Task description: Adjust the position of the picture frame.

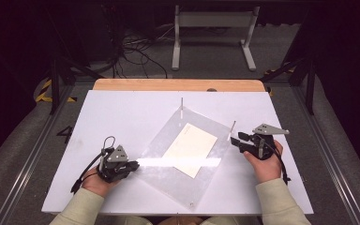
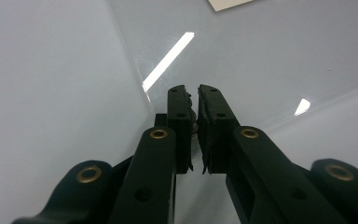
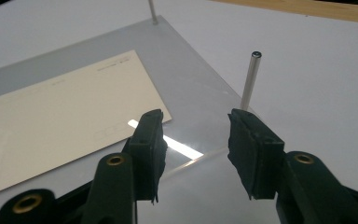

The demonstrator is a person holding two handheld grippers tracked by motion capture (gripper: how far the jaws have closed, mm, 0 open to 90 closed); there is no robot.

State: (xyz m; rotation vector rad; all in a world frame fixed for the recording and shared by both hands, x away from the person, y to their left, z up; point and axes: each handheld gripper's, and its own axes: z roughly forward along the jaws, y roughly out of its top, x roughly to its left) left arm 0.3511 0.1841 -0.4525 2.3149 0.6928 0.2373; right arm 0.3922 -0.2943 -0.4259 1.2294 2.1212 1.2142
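The left tongs (image 1: 132, 165) are clamped on the near-left edge of the clear acrylic sheet (image 1: 168, 150). The right tongs (image 1: 236, 139) stand apart, empty, just beside its far-right edge. Close them squarely on that edge, clear of the upright pin (image 3: 251, 79) just ahead, and lift both sides level so the card (image 1: 190, 147) does not slide.

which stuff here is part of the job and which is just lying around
In the job:
- clear sheet with upright pins at two corners
- cream card that shows through it
- left gripper, shut at the sheet's left edge
- right gripper, jaws apart by a pin

Just lying about:
- cables on the floor
- white stand behind the table
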